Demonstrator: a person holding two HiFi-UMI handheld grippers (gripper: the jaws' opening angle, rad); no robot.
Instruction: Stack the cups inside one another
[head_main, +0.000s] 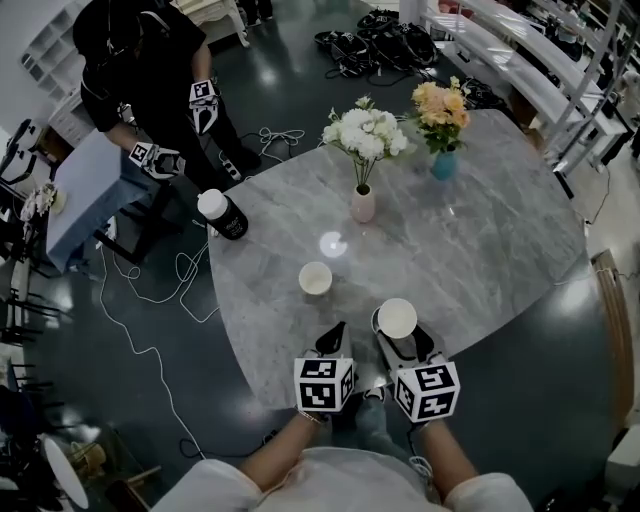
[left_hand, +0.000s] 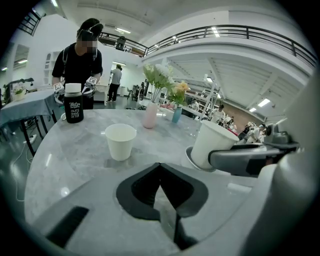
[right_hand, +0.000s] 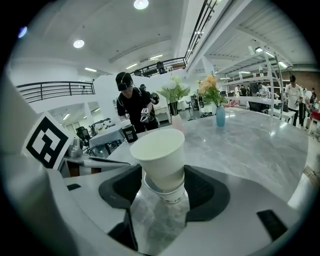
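Cups stand in two spots on your tabletop (head_main: 480, 260). At the left edge a black bottle (head_main: 222, 214) sits well clear of everything. Next, the loose cup (head_main: 315, 278) stands upright just ahead of your left tool (head_main: 333, 340), whose jaws are pressed together on nothing. A pink vase (head_main: 363, 204) stands beyond. Your right tool (head_main: 400, 338) is clenched on the nested cups (head_main: 397, 318), with the upper cup tilted inside the lower.

Nested cups (head_main: 397, 319) at near table (head_main: 490, 250) edge, between right gripper (head_main: 401, 341) jaws; lone cup (head_main: 315, 278) left-behind (bottle (head_main: 222, 214) farther left); vases (head_main: 363, 203) beyond.
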